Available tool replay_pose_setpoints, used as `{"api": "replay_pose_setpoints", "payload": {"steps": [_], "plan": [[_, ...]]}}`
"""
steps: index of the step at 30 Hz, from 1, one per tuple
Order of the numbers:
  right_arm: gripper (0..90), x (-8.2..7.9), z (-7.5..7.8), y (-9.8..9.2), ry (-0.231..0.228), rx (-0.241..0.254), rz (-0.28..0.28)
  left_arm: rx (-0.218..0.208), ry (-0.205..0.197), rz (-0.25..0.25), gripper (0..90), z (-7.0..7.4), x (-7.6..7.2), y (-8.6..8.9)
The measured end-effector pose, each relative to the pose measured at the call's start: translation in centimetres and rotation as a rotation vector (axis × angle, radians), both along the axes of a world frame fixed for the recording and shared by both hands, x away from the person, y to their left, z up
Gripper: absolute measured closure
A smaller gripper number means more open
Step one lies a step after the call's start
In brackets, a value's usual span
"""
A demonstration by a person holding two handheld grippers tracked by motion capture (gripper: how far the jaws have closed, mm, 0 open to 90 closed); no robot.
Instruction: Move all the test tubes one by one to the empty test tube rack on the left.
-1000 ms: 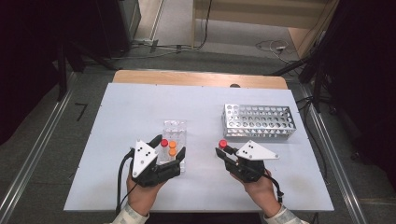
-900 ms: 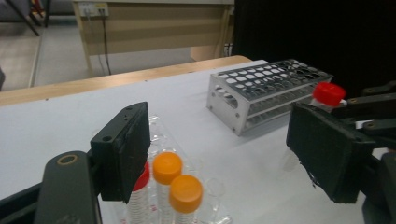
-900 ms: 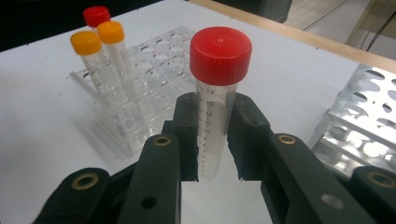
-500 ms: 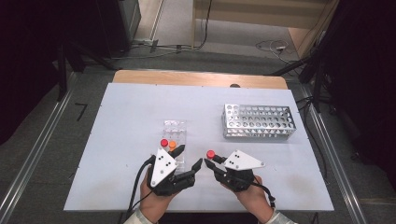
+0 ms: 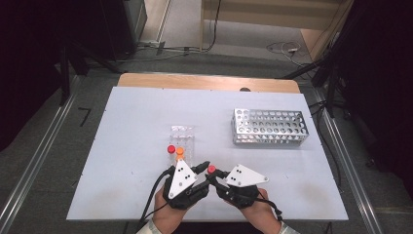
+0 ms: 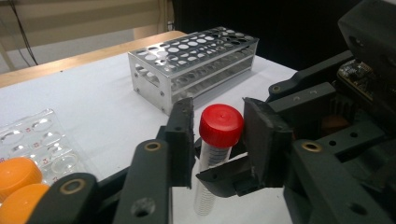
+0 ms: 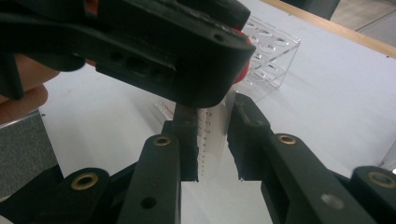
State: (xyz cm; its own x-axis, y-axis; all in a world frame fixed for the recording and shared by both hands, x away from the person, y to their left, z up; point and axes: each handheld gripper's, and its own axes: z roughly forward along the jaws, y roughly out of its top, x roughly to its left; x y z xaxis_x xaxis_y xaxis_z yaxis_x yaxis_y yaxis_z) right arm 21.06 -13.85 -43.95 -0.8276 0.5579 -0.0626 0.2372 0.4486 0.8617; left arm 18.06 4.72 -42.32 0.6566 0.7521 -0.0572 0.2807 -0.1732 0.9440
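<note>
**Cap about to be gripped, tube held upright between the two grippers**

High view: both hands meet at the near edge of the table [image 5: 126, 126]. The right gripper [image 5: 214, 176] holds a red-capped tube [image 5: 212, 169] upright, and the left gripper [image 5: 200, 169] reaches in at its top. Behind them a clear rack [image 5: 183, 132] carries one red-capped and one orange-capped tube; the metal rack [image 5: 269, 127] stands well apart to the right, apparently with no tubes in it. Judged from this, the tube is lifted out and uncapping or handing over is still to come.

Left gripper view: the left gripper [image 6: 217, 140] has just been closing, its jaws flanking the red cap [image 6: 221, 125]. A thin gap shows on either side, so the pads do not seem to press yet.

Right gripper view: the right gripper [image 7: 212, 140] is clenched on the tube's clear, graduated body [image 7: 211, 128]. The other gripper's black body hides the cap, and the tube's lower end is cut off behind the jaws.
</note>
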Motion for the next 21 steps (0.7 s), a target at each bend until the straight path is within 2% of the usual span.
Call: {"api": "replay_pose_setpoints", "payload": {"steps": [9,12,18,21], "plan": [[69.0,-0.2,0.3,-0.1,0.004,0.014,0.006,-0.020,0.019,-0.010,70.0,0.1,0.1,0.3],[53.7,-0.2,0.4,-0.1,0.007,0.022,0.035,-0.022,0.021,-0.005,70.1,0.2,0.2,0.6],[37.2,-0.1,0.6,-0.6,0.008,0.049,0.077,-0.048,0.022,0.016,70.1,0.6,0.2,1.6],[27.0,0.2,0.6,-0.9,0.027,0.063,0.086,-0.054,0.020,0.034,70.1,0.8,0.2,2.2]]}}
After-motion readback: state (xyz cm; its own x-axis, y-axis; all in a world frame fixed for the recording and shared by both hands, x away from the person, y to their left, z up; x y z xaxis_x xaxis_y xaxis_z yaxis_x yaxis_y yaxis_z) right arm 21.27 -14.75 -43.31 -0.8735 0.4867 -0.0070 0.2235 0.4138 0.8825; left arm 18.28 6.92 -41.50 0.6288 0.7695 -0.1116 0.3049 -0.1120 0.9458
